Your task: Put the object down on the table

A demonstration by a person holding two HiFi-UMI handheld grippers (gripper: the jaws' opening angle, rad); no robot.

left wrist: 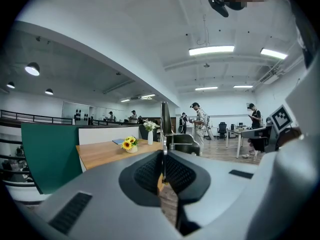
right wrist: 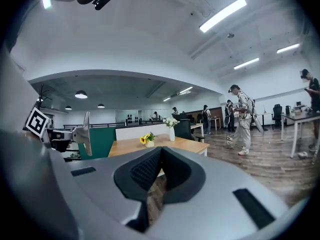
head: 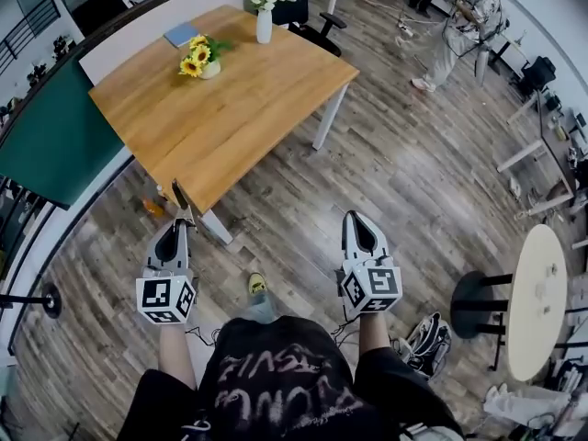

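My left gripper (head: pixel 184 220) hangs over the floor just off the near corner of the wooden table (head: pixel 248 108). It is shut on a thin flat dark object (head: pixel 180 196) that sticks out past the jaw tips toward the table. In the left gripper view this object (left wrist: pixel 165 120) stands edge-on and upright, clamped between the closed jaws of the left gripper (left wrist: pixel 163 153). My right gripper (head: pixel 356 219) is level with the left one, further right over the floor. In its own view the right gripper (right wrist: pixel 161 150) is shut with nothing between the pads.
On the table stand a pot of sunflowers (head: pixel 202 60), a white vase of flowers (head: pixel 264 21) and a blue book (head: pixel 181 34). A green partition (head: pixel 55 145) borders the left side. A black office chair (head: pixel 308 16), a round white table (head: pixel 537 301) and a person (head: pixel 459 26) are farther off.
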